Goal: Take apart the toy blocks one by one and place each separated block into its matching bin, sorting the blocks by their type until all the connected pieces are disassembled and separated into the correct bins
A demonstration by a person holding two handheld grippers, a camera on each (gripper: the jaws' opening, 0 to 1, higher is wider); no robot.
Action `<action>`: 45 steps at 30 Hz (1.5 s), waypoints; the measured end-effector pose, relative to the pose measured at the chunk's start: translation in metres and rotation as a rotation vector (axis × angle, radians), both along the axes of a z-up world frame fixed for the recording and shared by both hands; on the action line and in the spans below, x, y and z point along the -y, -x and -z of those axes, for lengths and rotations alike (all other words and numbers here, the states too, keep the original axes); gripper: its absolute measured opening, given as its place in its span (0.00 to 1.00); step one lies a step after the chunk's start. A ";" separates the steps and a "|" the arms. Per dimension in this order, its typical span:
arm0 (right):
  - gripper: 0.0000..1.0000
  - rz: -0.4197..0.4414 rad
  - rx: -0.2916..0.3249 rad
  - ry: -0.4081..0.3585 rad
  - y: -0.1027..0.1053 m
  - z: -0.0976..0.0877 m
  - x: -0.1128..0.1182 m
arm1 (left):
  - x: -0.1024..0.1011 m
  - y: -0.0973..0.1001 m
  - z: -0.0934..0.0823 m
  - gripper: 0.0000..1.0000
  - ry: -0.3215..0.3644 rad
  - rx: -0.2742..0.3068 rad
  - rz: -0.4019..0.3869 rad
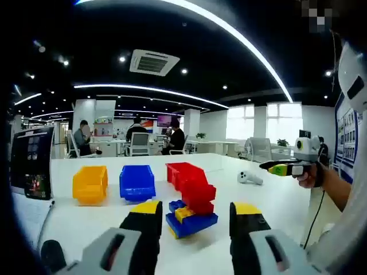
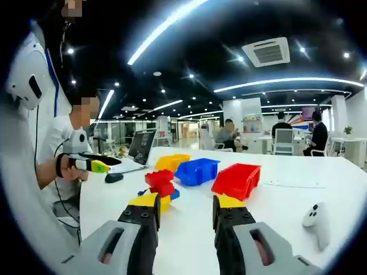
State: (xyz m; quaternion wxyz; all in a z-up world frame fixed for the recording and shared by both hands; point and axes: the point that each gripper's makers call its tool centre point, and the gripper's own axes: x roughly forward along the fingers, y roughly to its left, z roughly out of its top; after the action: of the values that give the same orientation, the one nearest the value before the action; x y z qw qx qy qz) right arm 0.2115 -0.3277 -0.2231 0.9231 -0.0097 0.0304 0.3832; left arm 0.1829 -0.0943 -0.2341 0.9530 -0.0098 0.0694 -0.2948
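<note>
1. Both tongs are seen with their jaws parted and nothing between them: the left gripper (image 1: 195, 220) is aimed at the block stack, and the right gripper (image 2: 184, 213) is held near the same stack from its other side.
2. The toy block stack (image 1: 191, 212) is found on the white table (image 1: 269, 200), just beyond the left gripper's jaw tips; red blocks sit on top, with a yellow piece and a blue base beneath.
3. Three bins are set in a row behind the stack: the yellow bin (image 1: 90, 183) at far left, the blue bin (image 1: 137, 182) in the middle, and the red bin (image 1: 182, 172) just behind the stack.
4. In the right gripper view the same stack (image 2: 160, 186) is partly hidden by the left jaw, so the number of joined pieces cannot be counted with confidence.
5. The step in hand is judged to be the first grasp. The blue base would best be clamped by one gripper while the top red block is pinched squarely by the other and pulled straight off its studs, so that the rest is not toppled.
6. A white controller (image 1: 250, 178) lies well right of the stack and should be kept clear of.
</note>
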 end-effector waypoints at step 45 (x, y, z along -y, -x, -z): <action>0.35 -0.246 0.755 1.030 -0.019 0.008 -0.138 | 0.075 -0.077 0.043 0.67 -0.208 0.098 0.660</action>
State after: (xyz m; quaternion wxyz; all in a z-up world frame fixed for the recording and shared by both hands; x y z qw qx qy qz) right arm 0.2305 -0.1902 -0.2312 0.6969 -0.5885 -0.1175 0.3928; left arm 0.2604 -0.1690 -0.2770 0.8043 0.1244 0.0527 -0.5786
